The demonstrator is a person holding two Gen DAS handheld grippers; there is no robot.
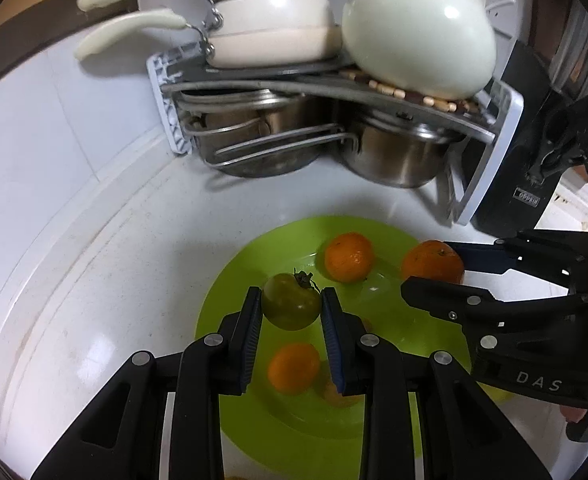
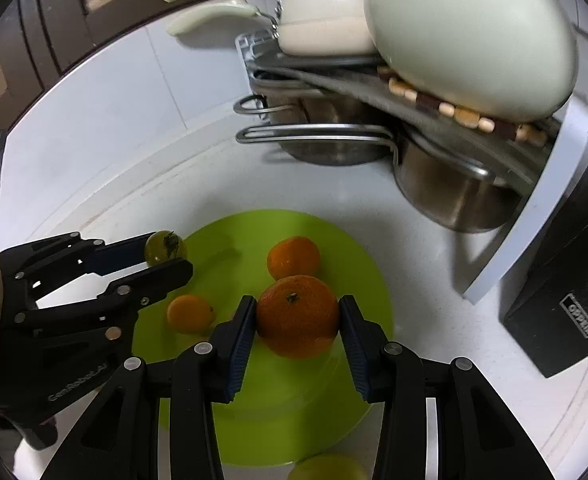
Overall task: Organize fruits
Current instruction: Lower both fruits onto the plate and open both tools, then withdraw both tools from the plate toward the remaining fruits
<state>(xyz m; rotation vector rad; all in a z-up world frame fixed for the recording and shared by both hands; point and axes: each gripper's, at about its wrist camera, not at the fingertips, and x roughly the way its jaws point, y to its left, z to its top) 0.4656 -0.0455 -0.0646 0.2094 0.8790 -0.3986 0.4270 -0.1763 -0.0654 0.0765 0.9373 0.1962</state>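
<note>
A lime-green plate lies on the white counter. My left gripper is shut on a green tomato and holds it above the plate's left part; it also shows in the right wrist view. My right gripper is shut on a large orange over the plate; in the left wrist view the orange sits between its fingers at the right. A mandarin lies at the plate's far side. A smaller mandarin lies nearer.
A dish rack stands behind the plate with steel pots below and a white pan and pale green teapot on top. A black box stands at the right. A yellowish fruit lies at the near edge.
</note>
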